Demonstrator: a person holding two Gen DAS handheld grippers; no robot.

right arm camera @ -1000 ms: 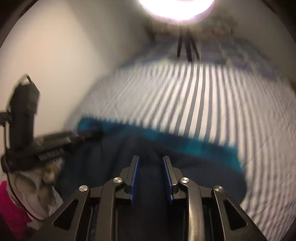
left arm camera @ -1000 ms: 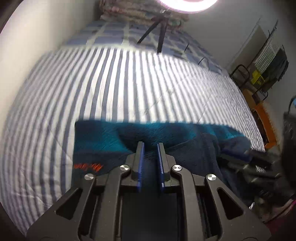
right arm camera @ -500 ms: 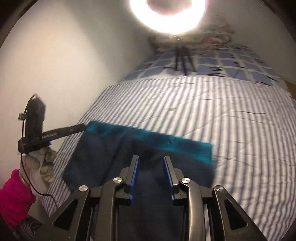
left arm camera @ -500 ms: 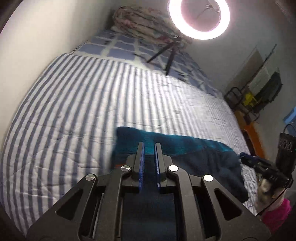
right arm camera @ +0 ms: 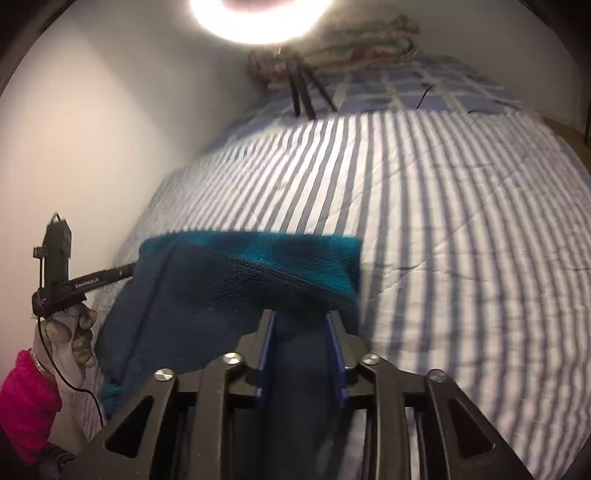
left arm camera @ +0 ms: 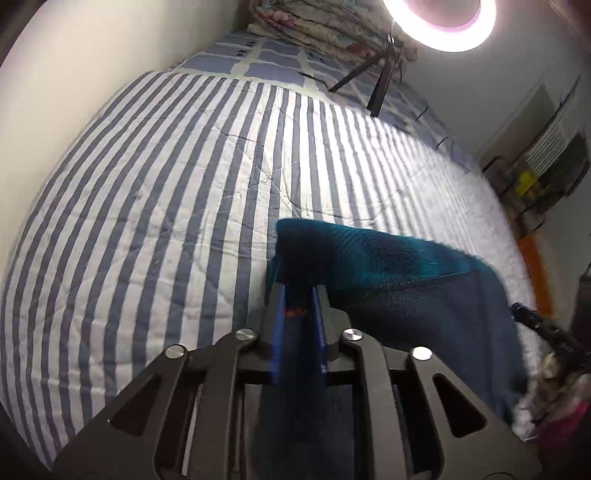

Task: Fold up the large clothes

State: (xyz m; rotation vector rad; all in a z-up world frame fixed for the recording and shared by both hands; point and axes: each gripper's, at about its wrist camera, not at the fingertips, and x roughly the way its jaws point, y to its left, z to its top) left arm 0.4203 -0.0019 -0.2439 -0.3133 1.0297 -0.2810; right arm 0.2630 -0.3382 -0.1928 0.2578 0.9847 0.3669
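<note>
Striped blue-and-white bedding (left arm camera: 155, 206) covers the bed, with a ring light (left arm camera: 439, 26) on a tripod near the folded quilts at the far end. Compared with a second ago, the fleece garment (left arm camera: 399, 280), navy with a teal band, sits further right in the left wrist view and hangs higher off the bed between both tongs. The left tongs (left arm camera: 297, 306) point steeply down, their blue pads pressed on a bunched corner of the fleece; their jaws have just been opening slightly. The right tongs (right arm camera: 301, 332) also point steeply down, gripping the opposite corner, jaws likewise just widened with cloth between them. A gloved hand (right arm camera: 68, 332) with a pink sleeve holds the left tongs' handle.
</note>
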